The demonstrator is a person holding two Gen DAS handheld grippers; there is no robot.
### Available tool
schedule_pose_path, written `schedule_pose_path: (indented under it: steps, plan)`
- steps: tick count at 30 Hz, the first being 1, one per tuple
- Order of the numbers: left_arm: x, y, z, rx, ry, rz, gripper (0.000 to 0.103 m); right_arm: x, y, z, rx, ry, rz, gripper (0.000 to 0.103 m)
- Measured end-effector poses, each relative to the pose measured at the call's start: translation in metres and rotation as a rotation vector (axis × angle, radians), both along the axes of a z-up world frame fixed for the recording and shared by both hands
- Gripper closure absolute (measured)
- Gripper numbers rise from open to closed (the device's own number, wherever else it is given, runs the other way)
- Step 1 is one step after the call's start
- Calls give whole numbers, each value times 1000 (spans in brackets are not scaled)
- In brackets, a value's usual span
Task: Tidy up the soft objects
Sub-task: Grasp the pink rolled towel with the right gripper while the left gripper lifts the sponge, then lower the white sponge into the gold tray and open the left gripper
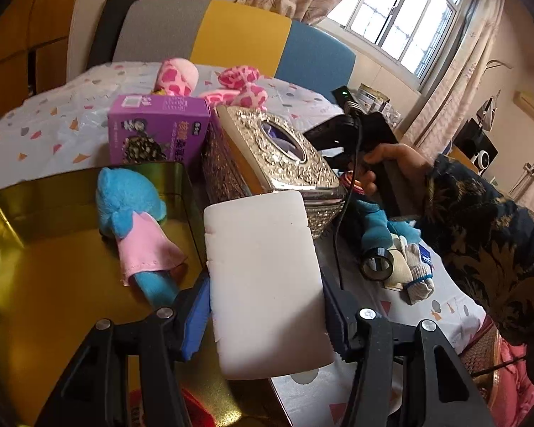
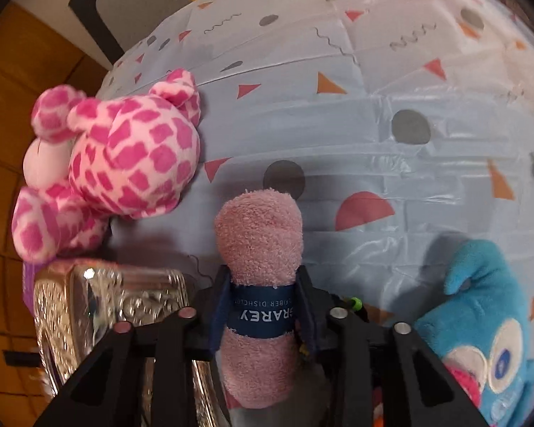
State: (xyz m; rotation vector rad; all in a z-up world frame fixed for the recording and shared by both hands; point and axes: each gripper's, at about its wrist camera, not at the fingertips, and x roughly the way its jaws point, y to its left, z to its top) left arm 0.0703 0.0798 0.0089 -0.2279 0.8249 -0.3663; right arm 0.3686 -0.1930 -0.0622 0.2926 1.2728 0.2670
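Already the left tool (image 1: pixel 267 306) is clamped on the white sponge (image 1: pixel 263 281), long axis pointing up-frame; the gold tin (image 1: pixel 35 206) lies immediately left, nearest this hand.

We see a plush doll (image 1: pixel 135 213) in the tin (image 1: pixel 46 192), a tissue box (image 1: pixel 270 156) right of it, a carton (image 1: pixel 158 128) behind.

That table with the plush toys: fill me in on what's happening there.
A person is sorting soft things with two tools. The left hand-held gripper holds a white sponge block beside the gold tin, where a blue plush doll already lies. The right hand-held gripper is clamped on a rolled pink dishcloth above the patterned tablecloth.
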Motion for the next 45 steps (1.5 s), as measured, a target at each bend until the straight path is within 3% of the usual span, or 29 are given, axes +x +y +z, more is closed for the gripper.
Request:
schedule_pose_path:
  steps: [3, 7, 11, 13, 18, 21, 26, 40, 44, 45]
  plan:
    - [-5, 6, 6, -1, -21, 19, 46, -20, -10, 24, -30, -70, -22, 74]
    - [-11, 17, 10, -11, -31, 53, 46, -56, -35, 67, 17, -180, -61, 74]
    - [-15, 41, 14, -42, -22, 117, 46, -108, -43, 106, 23, -259, -19, 73]
    - [-17, 58, 14, -50, -13, 167, 46, -133, -43, 112, 18, -273, 3, 73]
    - [-21, 108, 7, -47, 29, 301, 46, -204, -33, 83, 35, -226, 78, 73]
    - [-18, 133, -5, -61, 86, 356, 46, -227, -18, 52, -32, -170, 133, 73]
    - [1, 149, -22, -61, 141, 409, 45, -228, -2, 2, -119, -79, 147, 72]
    - [97, 135, -63, -6, 239, 404, 38, -226, 6, -3, -142, -104, 182, 69]
    - [93, 134, -58, 35, 210, 396, 20, -236, 12, -6, -168, -104, 198, 69]
    - [89, 134, -55, 45, 199, 403, 20, -238, 12, -8, -181, -106, 205, 68]
